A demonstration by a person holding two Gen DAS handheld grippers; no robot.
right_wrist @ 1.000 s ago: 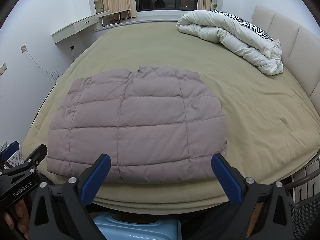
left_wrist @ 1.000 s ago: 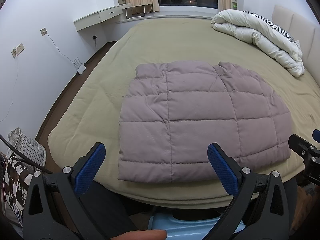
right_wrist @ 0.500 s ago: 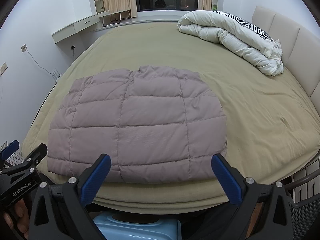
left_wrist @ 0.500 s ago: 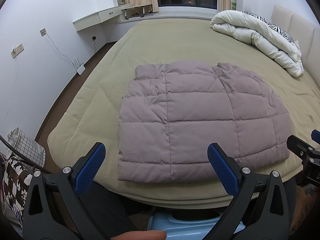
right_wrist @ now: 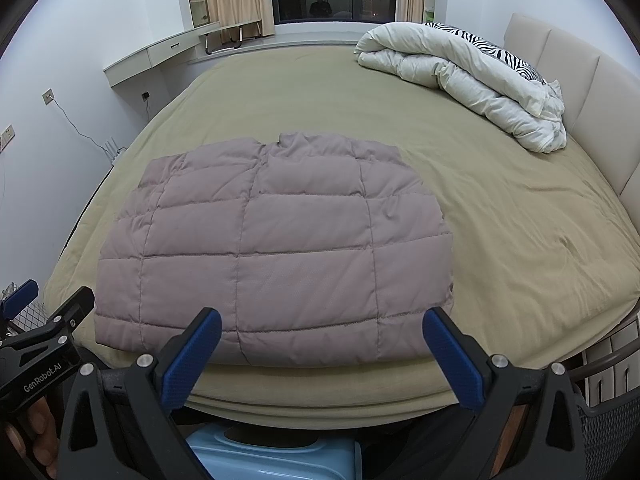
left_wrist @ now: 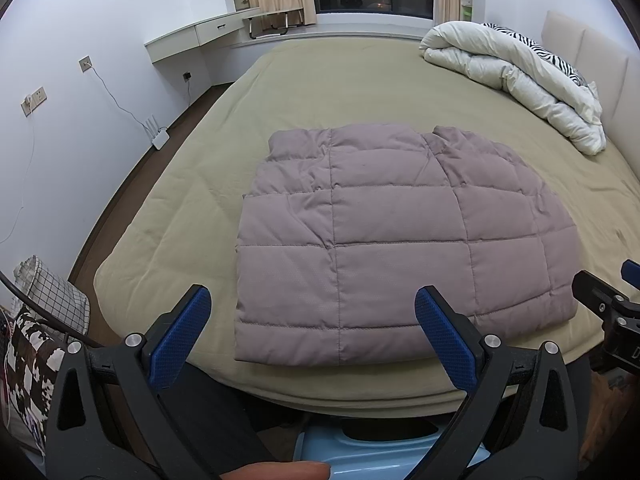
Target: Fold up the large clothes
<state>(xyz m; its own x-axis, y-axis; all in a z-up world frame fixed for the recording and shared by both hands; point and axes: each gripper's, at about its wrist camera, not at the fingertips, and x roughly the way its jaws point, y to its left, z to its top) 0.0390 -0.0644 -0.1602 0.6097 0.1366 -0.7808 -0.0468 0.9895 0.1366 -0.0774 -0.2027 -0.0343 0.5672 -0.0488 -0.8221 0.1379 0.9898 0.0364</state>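
Note:
A mauve quilted down jacket [left_wrist: 392, 240] lies folded flat near the front edge of the olive bed [left_wrist: 360, 84]; it also shows in the right wrist view [right_wrist: 280, 248]. My left gripper [left_wrist: 316, 332] is open and empty, held just short of the jacket's near hem. My right gripper [right_wrist: 324, 356] is open and empty, also in front of the near hem. Neither touches the jacket. The right gripper's tip [left_wrist: 604, 308] shows at the right edge of the left wrist view, and the left gripper's tip [right_wrist: 48, 320] at the left edge of the right wrist view.
A rolled white duvet with a zebra-print pillow [right_wrist: 472, 76] lies at the far right by the padded headboard [right_wrist: 592, 92]. A light-blue object [right_wrist: 272, 456] sits below the bed edge. Bags [left_wrist: 44, 312] stand on the floor at left. A wall shelf [left_wrist: 200, 36] is at the back left.

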